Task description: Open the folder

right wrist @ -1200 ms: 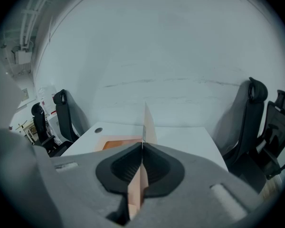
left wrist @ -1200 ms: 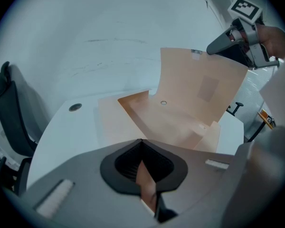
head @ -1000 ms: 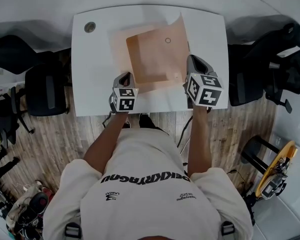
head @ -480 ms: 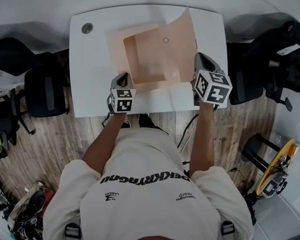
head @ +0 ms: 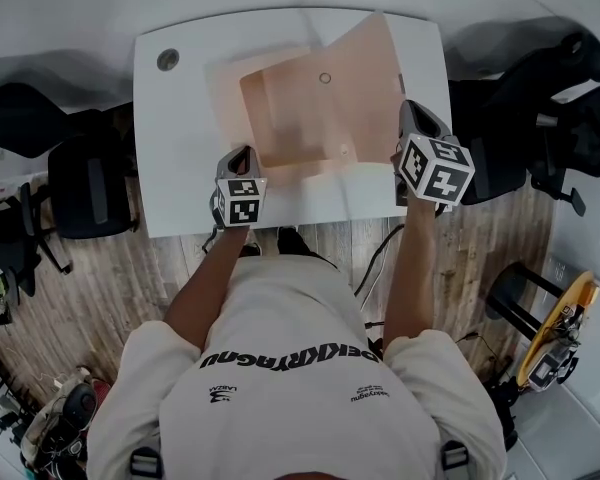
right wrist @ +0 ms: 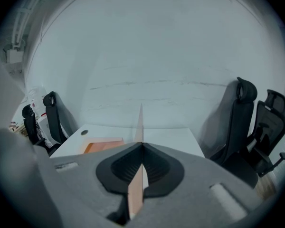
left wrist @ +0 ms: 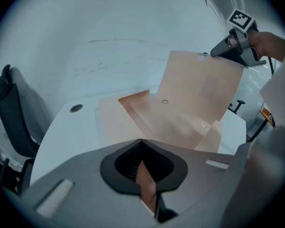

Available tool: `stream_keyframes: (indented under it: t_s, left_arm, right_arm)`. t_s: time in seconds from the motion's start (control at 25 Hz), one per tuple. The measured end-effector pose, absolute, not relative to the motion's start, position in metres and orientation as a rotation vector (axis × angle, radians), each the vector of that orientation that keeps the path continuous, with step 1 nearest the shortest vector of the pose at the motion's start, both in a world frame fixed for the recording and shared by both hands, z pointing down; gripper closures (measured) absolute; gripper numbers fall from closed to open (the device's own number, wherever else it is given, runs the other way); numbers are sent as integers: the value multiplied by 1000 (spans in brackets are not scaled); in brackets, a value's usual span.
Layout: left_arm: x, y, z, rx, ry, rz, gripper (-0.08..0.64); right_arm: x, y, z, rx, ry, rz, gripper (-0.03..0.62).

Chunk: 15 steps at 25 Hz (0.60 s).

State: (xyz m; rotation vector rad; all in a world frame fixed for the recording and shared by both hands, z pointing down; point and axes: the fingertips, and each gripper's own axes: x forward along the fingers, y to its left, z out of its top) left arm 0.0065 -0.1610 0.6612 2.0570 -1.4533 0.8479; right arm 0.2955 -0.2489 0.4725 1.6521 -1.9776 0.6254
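Observation:
A peach paper folder [head: 280, 118] lies on the white table [head: 180, 168], partly spread. Its front cover [head: 370, 63] is raised and swung toward the right. My right gripper [head: 407, 113] is shut on that cover's edge; in the right gripper view the cover [right wrist: 141, 122] runs edge-on between the jaws of the right gripper [right wrist: 142, 144]. My left gripper [head: 242, 156] is shut on the folder's near left corner, and a strip of folder [left wrist: 145, 179] shows inside the left gripper [left wrist: 141, 141]. From there the lifted cover [left wrist: 199, 94] stands tilted, with the right gripper [left wrist: 213, 53] at its top corner.
A round cable grommet [head: 168, 60] sits at the table's far left corner. Black office chairs stand left [head: 90, 178] and right [head: 540, 128] of the table. Wooden floor [head: 160, 268] lies below the near table edge.
My right gripper has moved to the right with the cover, spreading the folder wider. The left gripper has stayed where it was.

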Motion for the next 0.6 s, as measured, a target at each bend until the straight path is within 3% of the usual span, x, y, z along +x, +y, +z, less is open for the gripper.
stream_keyframes:
  t_s: [0.6]
  left_arm:
    - [8,-160,659,2051,-1476,848,568]
  right_arm:
    - [310,-244,477,1650,-1954,597,554]
